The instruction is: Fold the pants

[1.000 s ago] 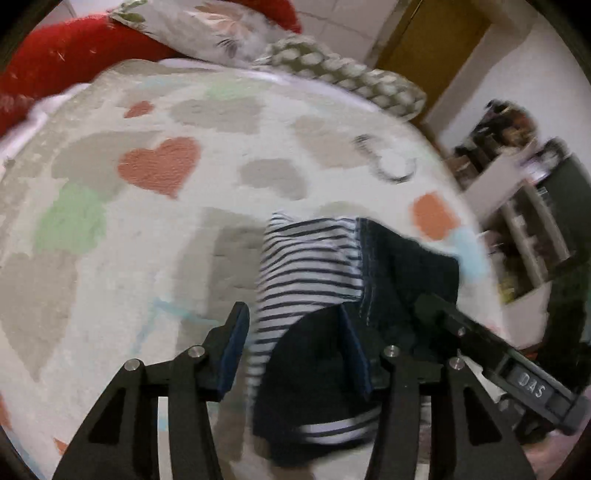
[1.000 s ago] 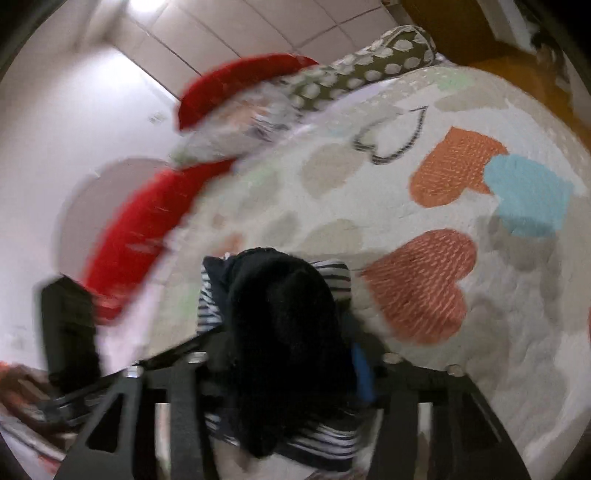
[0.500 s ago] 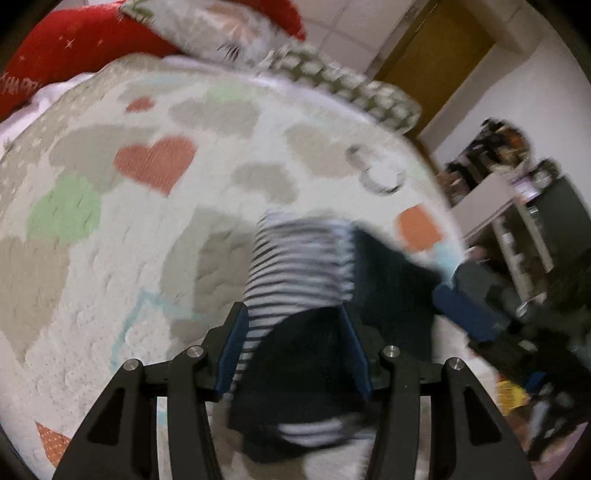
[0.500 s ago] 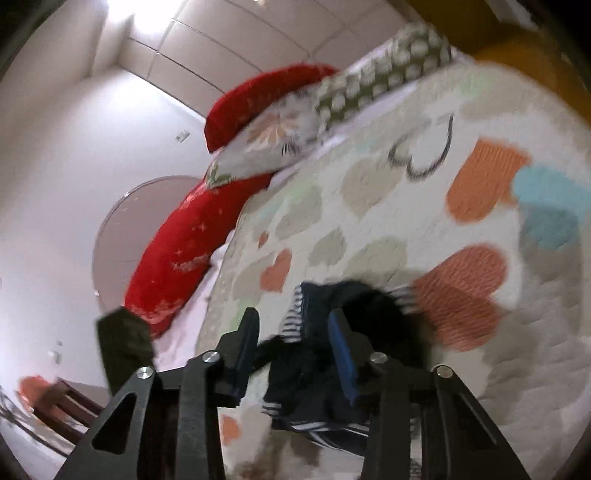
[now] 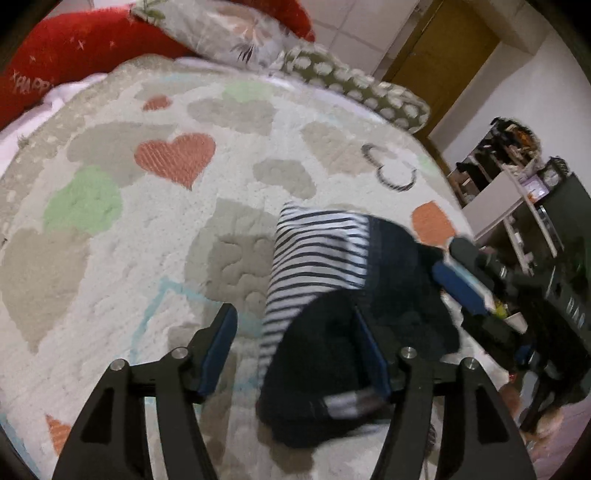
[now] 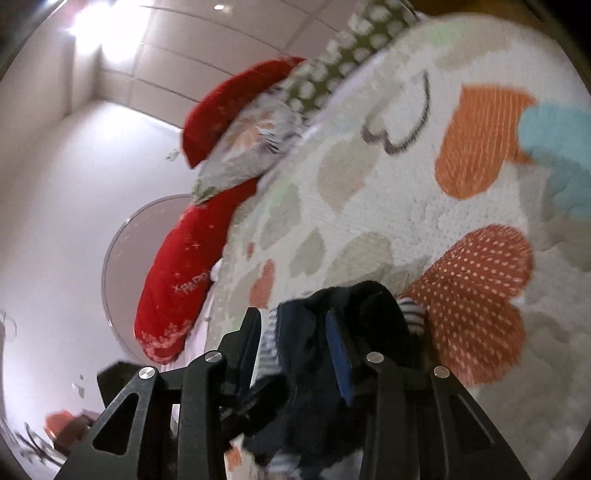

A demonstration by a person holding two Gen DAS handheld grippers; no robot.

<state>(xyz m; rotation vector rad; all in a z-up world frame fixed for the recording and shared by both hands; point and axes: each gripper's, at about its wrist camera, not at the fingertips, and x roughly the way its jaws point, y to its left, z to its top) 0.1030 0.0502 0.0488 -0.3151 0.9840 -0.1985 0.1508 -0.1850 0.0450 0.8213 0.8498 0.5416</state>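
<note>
The pants (image 5: 321,258) are navy with a black-and-white striped part and lie bunched on a heart-patterned bedspread (image 5: 110,258). My left gripper (image 5: 295,343) is open above the near end of the pants; dark fabric lies between its fingers but they do not pinch it. My right gripper (image 6: 295,336) is partly closed on a fold of the navy fabric (image 6: 306,354) and holds it lifted off the bed. The right gripper also shows in the left wrist view (image 5: 465,284) at the right edge of the pants.
Red, floral and green dotted pillows (image 5: 229,33) line the head of the bed. A brown door (image 5: 443,59) and cluttered shelves (image 5: 517,192) stand beyond the bed's right edge. A white wall and ceiling (image 6: 74,147) fill the left of the right wrist view.
My right gripper has narrowed onto the navy fabric and risen, tilting up toward the wall and ceiling. The left gripper stays open over the pants, shifted only slightly.
</note>
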